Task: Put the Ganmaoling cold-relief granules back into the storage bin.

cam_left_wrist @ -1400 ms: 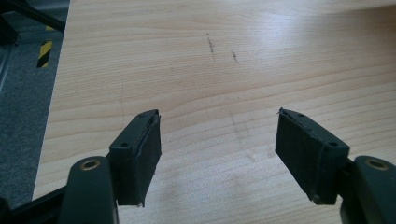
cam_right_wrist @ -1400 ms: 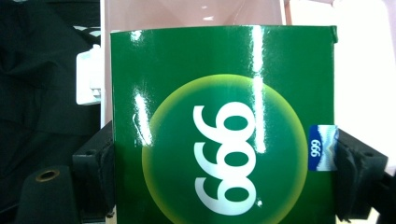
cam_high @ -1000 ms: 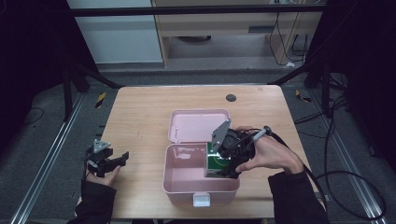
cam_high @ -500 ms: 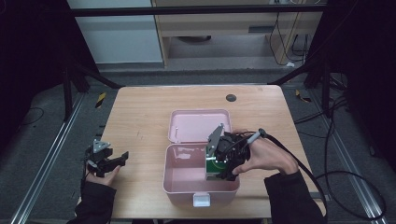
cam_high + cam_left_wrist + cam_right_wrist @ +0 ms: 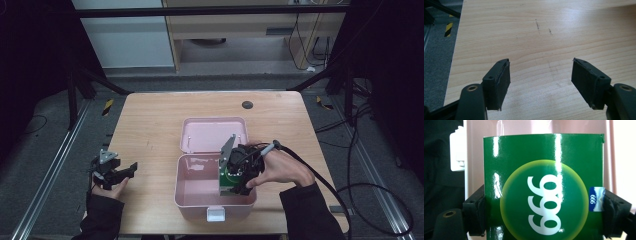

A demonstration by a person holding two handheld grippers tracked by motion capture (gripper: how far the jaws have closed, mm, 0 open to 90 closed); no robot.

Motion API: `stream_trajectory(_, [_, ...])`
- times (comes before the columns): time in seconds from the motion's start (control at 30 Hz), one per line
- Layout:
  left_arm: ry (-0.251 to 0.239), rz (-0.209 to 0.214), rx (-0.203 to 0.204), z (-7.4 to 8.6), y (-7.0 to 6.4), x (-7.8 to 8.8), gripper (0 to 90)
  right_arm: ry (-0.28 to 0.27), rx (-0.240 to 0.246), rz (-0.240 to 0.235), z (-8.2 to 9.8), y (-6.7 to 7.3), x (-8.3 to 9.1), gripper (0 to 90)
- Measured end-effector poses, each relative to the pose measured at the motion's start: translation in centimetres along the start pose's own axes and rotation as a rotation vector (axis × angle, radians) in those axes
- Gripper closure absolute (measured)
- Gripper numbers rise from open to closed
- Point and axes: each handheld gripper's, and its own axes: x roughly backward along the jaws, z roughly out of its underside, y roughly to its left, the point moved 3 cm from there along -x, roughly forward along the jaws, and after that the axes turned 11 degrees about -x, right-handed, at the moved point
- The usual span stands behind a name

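Nearest the person, the right tool is clamped on a glossy green cardboard box printed with white "999" in a yellow-green circle; its black pads press the box's two side faces. In the high view the box hangs inside the open pink plastic case, against its right wall, the tool pointing down and toward the near edge where the white latch sits. The box's long axis runs away from the jaws, down into the case, so the coming move looks like a short lowering and release. The left tool waits well apart over bare wooden surface, jaws spread wide and holding nothing. Farther off, the case's pink lid lies flat, hinged back.
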Motion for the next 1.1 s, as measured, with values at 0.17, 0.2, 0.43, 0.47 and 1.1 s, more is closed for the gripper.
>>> stream_trajectory(0.17, [0.0,0.0,0.002,0.0,0.0,0.0,30.5,0.014,-0.015,-0.002,0.6,-0.2,-0.7,15.9])
stream_trajectory(0.2, [0.002,0.001,-0.001,0.0,0.0,-0.1,30.5,0.011,-0.016,-0.009,0.7,-0.2,-0.8,15.9])
stream_trajectory(0.43, [0.003,0.001,0.0,0.0,0.0,-0.1,30.5,0.028,-0.01,-0.005,1.0,-0.2,-1.6,15.8])
stream_trajectory(0.47, [0.003,0.001,0.0,0.0,0.0,-0.1,30.5,0.024,-0.007,-0.008,1.0,-0.1,-1.7,15.7])
stream_trajectory(1.1, [0.001,0.001,-0.001,0.0,0.0,0.0,30.5,0.046,0.001,-0.009,1.0,-0.2,-2.9,15.5])
